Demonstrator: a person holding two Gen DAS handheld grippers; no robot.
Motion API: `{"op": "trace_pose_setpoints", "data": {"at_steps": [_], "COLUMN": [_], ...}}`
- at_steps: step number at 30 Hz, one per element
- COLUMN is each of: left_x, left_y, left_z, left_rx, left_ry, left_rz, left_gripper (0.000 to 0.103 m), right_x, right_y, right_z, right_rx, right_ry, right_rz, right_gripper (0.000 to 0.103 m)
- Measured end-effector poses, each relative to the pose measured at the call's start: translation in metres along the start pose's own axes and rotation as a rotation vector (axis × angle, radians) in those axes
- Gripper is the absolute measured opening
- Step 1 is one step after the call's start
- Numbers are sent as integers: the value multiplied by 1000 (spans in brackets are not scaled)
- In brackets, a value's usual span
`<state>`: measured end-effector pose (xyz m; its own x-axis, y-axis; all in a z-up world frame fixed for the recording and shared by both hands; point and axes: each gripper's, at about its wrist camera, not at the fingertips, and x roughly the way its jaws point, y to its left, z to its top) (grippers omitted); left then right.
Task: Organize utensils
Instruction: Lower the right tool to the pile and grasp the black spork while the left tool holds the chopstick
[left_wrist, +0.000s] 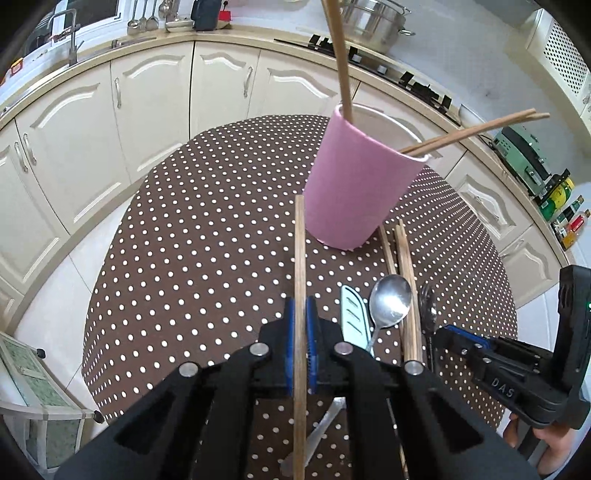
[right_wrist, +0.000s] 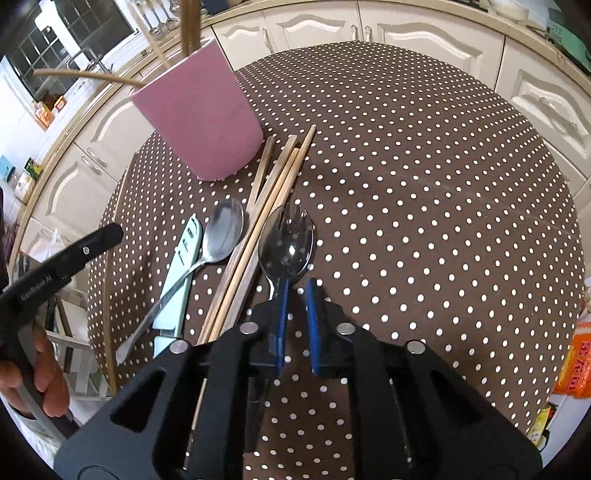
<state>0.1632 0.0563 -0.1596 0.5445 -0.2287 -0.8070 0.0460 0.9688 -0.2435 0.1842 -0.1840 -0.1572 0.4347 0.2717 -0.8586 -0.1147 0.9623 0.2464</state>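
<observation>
My left gripper is shut on a wooden chopstick that sticks out ahead of its blue pads, above the dotted table. A pink cup stands beyond it with three chopsticks inside. Beside the cup lie several loose chopsticks, a steel spoon, a pale green knife, and a spoon stacked with a fork. My right gripper hovers just behind that stack. Its pads are slightly apart, with only tablecloth between them. The same right gripper shows at the right of the left wrist view.
Cream kitchen cabinets curve around the round table. A steel pot sits on the stove behind the cup. An orange packet lies off the table's right edge. A hand holds the left gripper at the left edge.
</observation>
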Motion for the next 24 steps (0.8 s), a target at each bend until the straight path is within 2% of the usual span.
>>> {"op": "trace_pose_setpoints", "data": {"at_steps": [2,4,5,12,18,21,24], "left_x": [0,-2,-3,-6,-2,0,0], "left_y": [-2,-2,0,-1,-2,-4,-7], "left_z": [-2,-3,-5,-7,-7,-7,-7], "left_rx": [4,5,4,11,6,12,16], "left_ry": [1,1,1,4,17,20,19], "left_rz": [-2,-3,-4,-9,-16,-19,-22], "left_gripper": [6,6,6,6,6,6,6], "right_x": [-4,-6,-8,-7,-1,5,6], "right_y": [1,10,12,14,36,54,54], "right_z": [-4,-6,-8,-19,-19,-18,-16], "right_rx": [1,-2,-11,-46,-122,-177,-193], "right_ry": [-5,-15,-18,-16,8,5,21], "right_rz": [9,7,6,-69,-122,-165,-147], "right_gripper": [23,48,49,48,45,38,25]}}
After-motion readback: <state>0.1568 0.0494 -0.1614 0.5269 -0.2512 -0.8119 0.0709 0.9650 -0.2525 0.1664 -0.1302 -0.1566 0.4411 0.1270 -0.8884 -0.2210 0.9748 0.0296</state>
